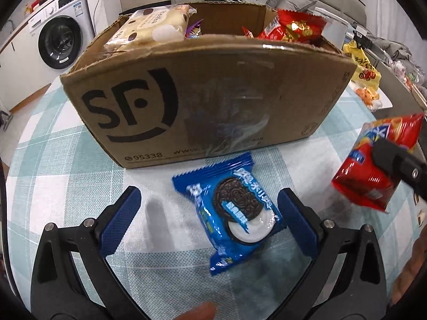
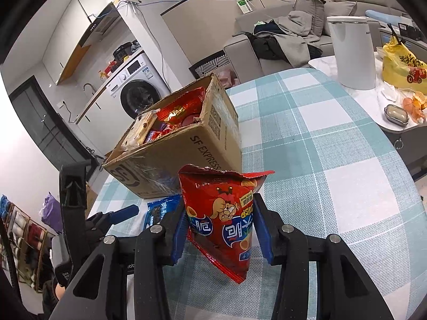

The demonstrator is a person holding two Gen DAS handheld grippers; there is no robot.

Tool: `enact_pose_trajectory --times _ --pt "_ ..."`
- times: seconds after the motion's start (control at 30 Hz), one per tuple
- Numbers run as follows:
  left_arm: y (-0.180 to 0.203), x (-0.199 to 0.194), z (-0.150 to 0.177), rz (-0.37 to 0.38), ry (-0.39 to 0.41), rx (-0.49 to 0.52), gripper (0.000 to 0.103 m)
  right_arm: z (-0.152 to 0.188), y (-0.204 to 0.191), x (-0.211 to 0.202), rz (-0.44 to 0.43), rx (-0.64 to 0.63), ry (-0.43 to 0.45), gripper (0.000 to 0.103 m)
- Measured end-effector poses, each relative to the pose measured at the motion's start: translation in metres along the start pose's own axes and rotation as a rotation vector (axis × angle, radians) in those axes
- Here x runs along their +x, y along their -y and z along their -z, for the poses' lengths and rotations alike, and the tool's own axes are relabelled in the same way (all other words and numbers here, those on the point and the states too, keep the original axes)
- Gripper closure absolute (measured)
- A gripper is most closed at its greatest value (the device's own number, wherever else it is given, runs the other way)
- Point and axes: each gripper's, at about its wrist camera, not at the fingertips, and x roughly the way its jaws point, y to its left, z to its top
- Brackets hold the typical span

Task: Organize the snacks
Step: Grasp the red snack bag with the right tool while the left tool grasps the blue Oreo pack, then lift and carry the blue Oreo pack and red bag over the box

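Observation:
A blue cookie packet lies on the checked tablecloth in front of the cardboard box. My left gripper is open, its blue pads on either side of the packet, the right pad close to it. My right gripper is shut on a red snack bag and holds it above the table, right of the box. The bag also shows in the left wrist view. The box holds a cream bun pack and red snack packs.
A white kettle and a yellow bag stand on a side counter at the right, with orange peel. A washing machine is at the far left, a sofa with clothes behind the table.

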Motion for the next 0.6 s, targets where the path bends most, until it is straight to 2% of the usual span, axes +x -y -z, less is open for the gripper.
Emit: enact_pose_trajectory --times 0.1,0.17,0.23,0.37,0.47,0.6 --pt "-0.002 0.0 0.002 0.004 0.0 0.0 0.002 0.0 0.0 -0.001 0.0 0.002 0.001 0.058" --pt "-0.004 0.0 0.002 0.01 0.005 0.001 0.006 0.0 0.0 -0.001 -0.002 0.001 0.0 0.058" --pt "-0.003 0.002 0.002 0.019 0.0 0.01 0.022 0.0 0.0 -0.002 0.0 -0.002 0.001 0.058" --pt "-0.003 0.006 0.006 0.038 0.002 0.037 0.037 0.0 -0.001 -0.002 -0.004 -0.001 0.001 0.058" --pt "0.005 0.004 0.008 0.061 0.023 0.059 0.058 0.0 -0.002 -0.001 -0.004 -0.003 0.001 0.058" --pt "0.01 0.001 0.01 0.085 0.039 0.067 0.061 0.0 -0.002 -0.001 -0.007 0.0 0.0 0.058"
